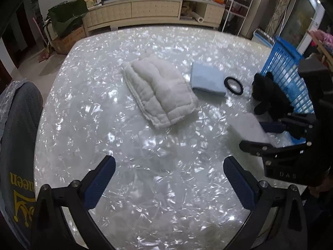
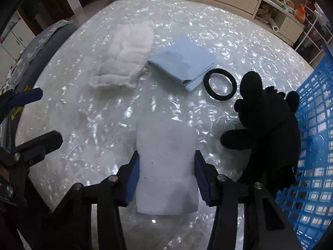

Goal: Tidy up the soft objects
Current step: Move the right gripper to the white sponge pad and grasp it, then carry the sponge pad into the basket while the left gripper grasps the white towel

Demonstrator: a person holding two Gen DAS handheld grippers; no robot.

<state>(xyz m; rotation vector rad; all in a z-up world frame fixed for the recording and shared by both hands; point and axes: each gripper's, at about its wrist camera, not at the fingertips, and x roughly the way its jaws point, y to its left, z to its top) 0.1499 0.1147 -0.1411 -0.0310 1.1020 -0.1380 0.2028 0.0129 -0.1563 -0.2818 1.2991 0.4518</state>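
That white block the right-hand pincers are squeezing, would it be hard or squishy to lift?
Probably squishy: the white sponge block looks pinched in where the right gripper presses it. Likely light, being foam-like. Its matte surface should resist slipping.

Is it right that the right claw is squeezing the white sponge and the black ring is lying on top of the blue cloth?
Nearly. The right claw does squeeze the white sponge, but the black ring is not on top of the blue cloth. It lies on the table beside the cloth's corner, between the cloth and the black plush toy. The right wrist view shows it.
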